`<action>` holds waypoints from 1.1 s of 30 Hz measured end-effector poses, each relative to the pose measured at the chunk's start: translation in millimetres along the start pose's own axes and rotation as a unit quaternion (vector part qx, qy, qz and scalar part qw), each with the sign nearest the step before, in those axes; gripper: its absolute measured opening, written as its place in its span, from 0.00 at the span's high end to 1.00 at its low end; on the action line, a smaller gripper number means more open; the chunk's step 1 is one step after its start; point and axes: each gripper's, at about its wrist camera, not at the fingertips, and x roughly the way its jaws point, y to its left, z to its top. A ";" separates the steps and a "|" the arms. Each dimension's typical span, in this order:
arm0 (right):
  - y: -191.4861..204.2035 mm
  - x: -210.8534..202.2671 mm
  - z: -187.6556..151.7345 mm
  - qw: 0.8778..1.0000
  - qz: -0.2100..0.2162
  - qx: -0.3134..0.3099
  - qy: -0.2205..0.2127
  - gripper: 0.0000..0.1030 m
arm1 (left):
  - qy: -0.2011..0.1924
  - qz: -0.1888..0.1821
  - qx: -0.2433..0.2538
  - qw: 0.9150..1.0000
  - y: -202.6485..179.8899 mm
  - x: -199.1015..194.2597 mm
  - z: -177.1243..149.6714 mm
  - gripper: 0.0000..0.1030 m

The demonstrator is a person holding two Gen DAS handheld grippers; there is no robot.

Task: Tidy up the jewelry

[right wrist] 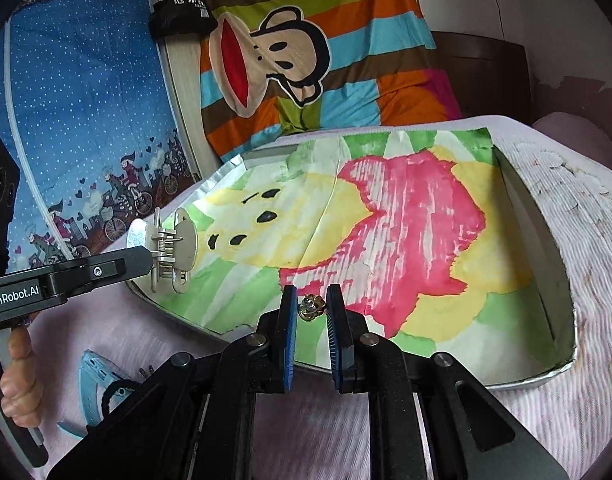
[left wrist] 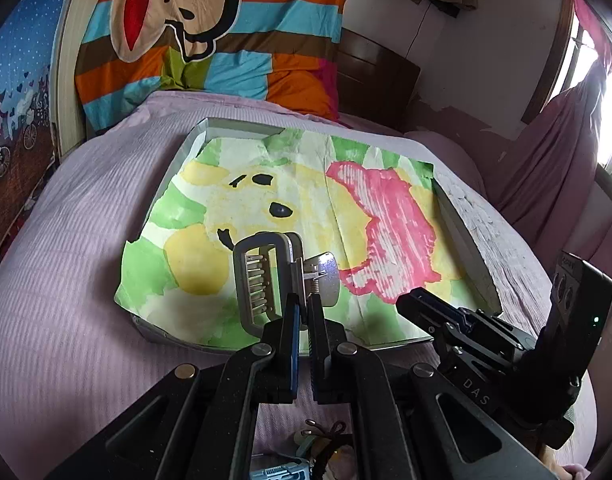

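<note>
Nearby, blue clip beside tray.

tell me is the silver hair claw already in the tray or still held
Held: the left gripper clamps the hair claw above the tray.

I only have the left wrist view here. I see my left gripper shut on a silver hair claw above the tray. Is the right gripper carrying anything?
Observer: Yes, the right gripper is shut on a small gold jewelry piece, held between its pads.
Operator: Is it over the tray too?
Observer: It is, above the near edge of the tray, over the painted paper lining.
Operator: Anything left outside the tray?
Observer: A light blue hair clip lies on the pink bedspread, near the person's hand on the left gripper handle.
</note>
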 end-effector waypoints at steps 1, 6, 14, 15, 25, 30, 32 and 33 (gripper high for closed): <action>1.3 4.2 -0.5 1.000 -0.004 -0.003 0.008 0.87 | -0.002 -0.003 -0.002 1.000 0.6 0.4 -0.5 0.96; 5.9 15.3 0.8 0.999 -0.008 -0.006 0.030 0.87 | 0.000 -0.011 -0.010 1.000 2.3 0.9 0.2 0.96; -0.7 11.9 -2.2 0.999 -0.008 -0.008 0.031 0.81 | -0.019 -0.012 -0.003 1.000 -0.4 -9.1 -11.9 0.72; -1.9 7.1 -4.3 1.000 -0.010 -0.007 0.022 0.77 | -0.024 -0.011 -0.002 1.000 -0.9 -12.0 -13.9 0.69; -5.8 -52.1 -22.3 0.997 -0.023 -0.009 -0.067 0.44 | -0.098 0.007 0.001 0.995 -1.3 -61.4 -43.6 0.33; 4.6 -88.2 -35.6 0.993 -0.036 -0.013 -0.108 0.14 | -0.146 0.032 0.013 0.989 -4.5 -93.0 -61.1 0.07; 9.3 -100.6 -41.8 0.992 -0.040 -0.012 -0.121 0.11 | -0.164 0.035 0.017 0.986 -4.7 -104.8 -67.8 0.03; 11.3 -106.3 -45.0 0.991 -0.044 -0.011 -0.127 0.11 | -0.173 0.037 0.019 0.984 -5.3 -110.1 -71.4 0.02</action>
